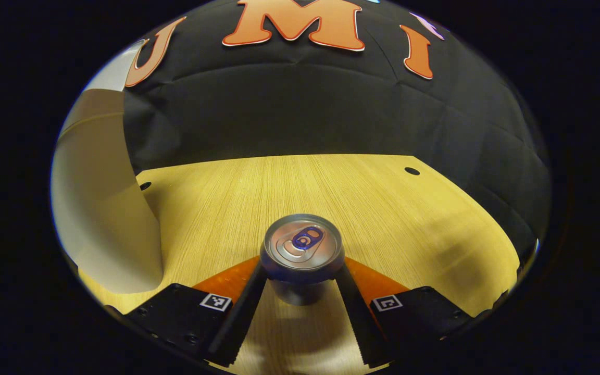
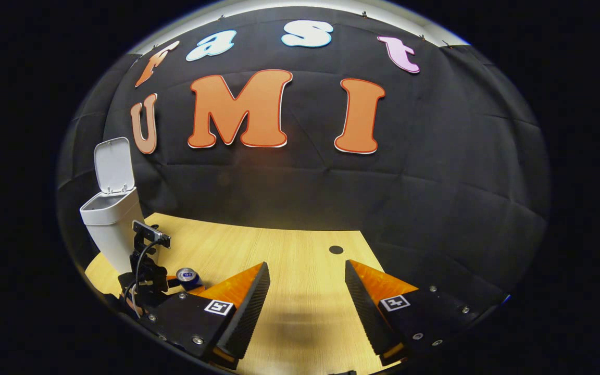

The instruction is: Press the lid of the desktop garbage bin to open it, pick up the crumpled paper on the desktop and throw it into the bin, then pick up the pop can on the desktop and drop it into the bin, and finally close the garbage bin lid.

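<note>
The left gripper (image 1: 300, 284) held the pop can (image 1: 302, 249) just under its top, the right gripper (image 2: 308, 291) gaped wide, so the can might slip.

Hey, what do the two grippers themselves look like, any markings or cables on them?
The left gripper and the right gripper share one build: two wedge-shaped fingers with ridged inner faces, set on dark blocks with visible screws. Each block carries a small square black-and-white marker. Seen from the right gripper view, the left gripper has a small camera on top and dark cables looping down its body.
</note>
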